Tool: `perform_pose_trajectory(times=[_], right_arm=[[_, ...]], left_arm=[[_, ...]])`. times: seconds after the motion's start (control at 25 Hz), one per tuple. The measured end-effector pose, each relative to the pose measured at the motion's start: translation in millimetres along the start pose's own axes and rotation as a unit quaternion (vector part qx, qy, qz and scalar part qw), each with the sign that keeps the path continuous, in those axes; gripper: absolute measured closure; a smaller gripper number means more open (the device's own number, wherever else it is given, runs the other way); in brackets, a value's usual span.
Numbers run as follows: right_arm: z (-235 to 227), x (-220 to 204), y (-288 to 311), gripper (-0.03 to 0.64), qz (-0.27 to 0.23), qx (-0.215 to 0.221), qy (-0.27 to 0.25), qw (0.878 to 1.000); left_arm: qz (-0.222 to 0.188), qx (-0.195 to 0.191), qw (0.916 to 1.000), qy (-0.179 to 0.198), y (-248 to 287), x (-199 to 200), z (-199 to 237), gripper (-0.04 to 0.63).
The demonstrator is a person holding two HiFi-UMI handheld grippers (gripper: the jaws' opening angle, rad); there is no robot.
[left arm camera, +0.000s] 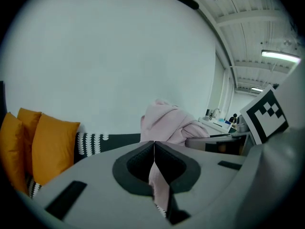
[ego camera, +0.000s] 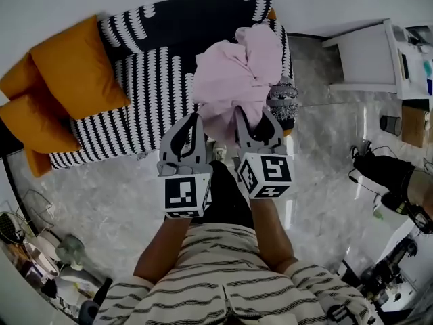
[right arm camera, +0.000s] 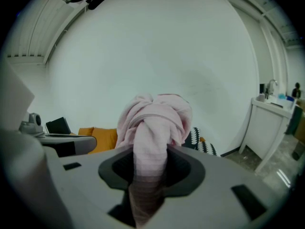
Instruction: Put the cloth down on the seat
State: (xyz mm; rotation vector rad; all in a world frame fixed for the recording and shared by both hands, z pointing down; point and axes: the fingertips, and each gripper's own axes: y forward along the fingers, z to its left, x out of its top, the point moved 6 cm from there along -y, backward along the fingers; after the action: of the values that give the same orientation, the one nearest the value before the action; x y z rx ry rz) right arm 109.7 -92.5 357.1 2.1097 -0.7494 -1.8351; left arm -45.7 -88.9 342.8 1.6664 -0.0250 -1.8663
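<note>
Pink cloth (ego camera: 233, 80) held bunched over the sofa seat (ego camera: 149, 93)
The left hand-held gripper (ego camera: 191, 122) pinches a thin fold and the right hand-held gripper (ego camera: 254, 117) a thick wad. The cloth lies upper centre, just beyond both, above the seat's right end.

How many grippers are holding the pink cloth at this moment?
2. The left gripper pinches a thin edge of the pink cloth; the right gripper is closed on a thick bunch of it. No others are visible.
</note>
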Motion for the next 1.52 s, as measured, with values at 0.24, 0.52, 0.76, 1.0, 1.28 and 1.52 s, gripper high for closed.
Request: perform_pose_trajectory(times=[0.24,0.52,0.76,1.0,1.28,1.52], right_arm=[[-6.1,-25.8,0.8,0.468,0.015,-0.003,0.003,1.000],[-17.3,-59.8,10.3,0.468,0.037,-0.005,0.012,0.999],[-21.2,-88.1,23.4,0.468,0.056,-0.003,0.016,0.998],[-26.7,-110.5,36.2,0.468,0.071,-0.001,0.035,0.997],[-35.3,-139.6,57.1,0.468,0.091,0.002,0.032,0.995],[-39.9,-158.1,69.7,0.468,0.109,0.004,0.030,0.994]], left_arm=[[0.017,0.004,0.9998,-0.008,2.7,-24.6,1.7,0.586],[0.041,0.022,0.9987,-0.019,12.1,-58.3,6.3,0.586],[0.056,0.031,0.9975,-0.030,19.2,-82.2,9.5,0.586],[0.070,0.034,0.9964,-0.034,23.9,-106.0,7.7,0.586],[0.087,0.046,0.9941,-0.046,39.0,-136.5,13.8,0.586],[0.096,0.054,0.9923,-0.056,48.8,-149.2,19.8,0.586]])
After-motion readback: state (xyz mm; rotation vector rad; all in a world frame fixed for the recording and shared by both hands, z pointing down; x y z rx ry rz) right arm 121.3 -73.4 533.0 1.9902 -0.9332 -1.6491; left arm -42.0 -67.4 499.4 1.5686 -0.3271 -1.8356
